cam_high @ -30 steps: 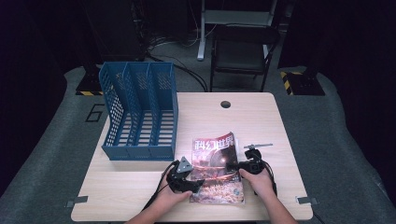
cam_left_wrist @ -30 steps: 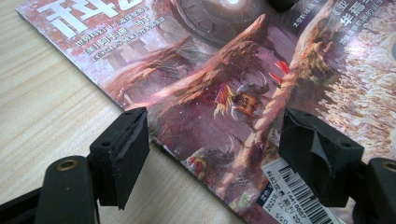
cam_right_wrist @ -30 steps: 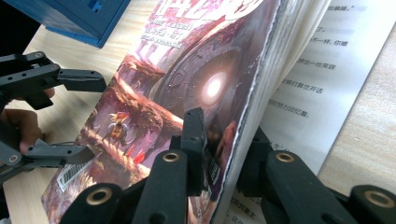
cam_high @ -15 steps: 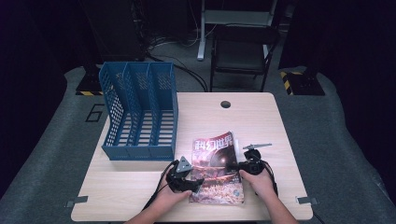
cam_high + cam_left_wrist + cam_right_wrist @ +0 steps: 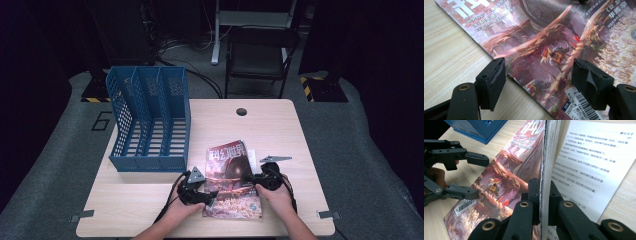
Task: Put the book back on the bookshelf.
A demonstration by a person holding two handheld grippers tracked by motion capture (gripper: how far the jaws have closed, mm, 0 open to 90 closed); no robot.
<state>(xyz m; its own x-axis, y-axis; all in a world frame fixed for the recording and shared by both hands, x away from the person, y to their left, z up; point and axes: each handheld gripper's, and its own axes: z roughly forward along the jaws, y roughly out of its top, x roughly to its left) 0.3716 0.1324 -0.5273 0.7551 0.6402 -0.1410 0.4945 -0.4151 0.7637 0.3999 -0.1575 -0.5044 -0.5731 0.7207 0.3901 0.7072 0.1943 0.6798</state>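
Right gripper (image 5: pixel 541 202) clamped on magazine's (image 5: pixel 231 175) right edge, jaws having just closed; left gripper (image 5: pixel 539 82) spread wide, straddling opposite long edge, nothing pinched; magazine's length running away toward file rack (image 5: pixel 150 120).

A magazine (image 5: pixel 231 177) lies on the table (image 5: pixel 280 130) between both claws — blue file rack (image 5: pixel 150 120) behind-left.

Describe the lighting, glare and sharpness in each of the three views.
High view: lit table in dark surroundings, picture soft. Left gripper view: glare sheens the magazine cover; near jaws slightly soft. Right gripper view: the magazine's page edges and jaws blur close up, while the printed inner page is bright.
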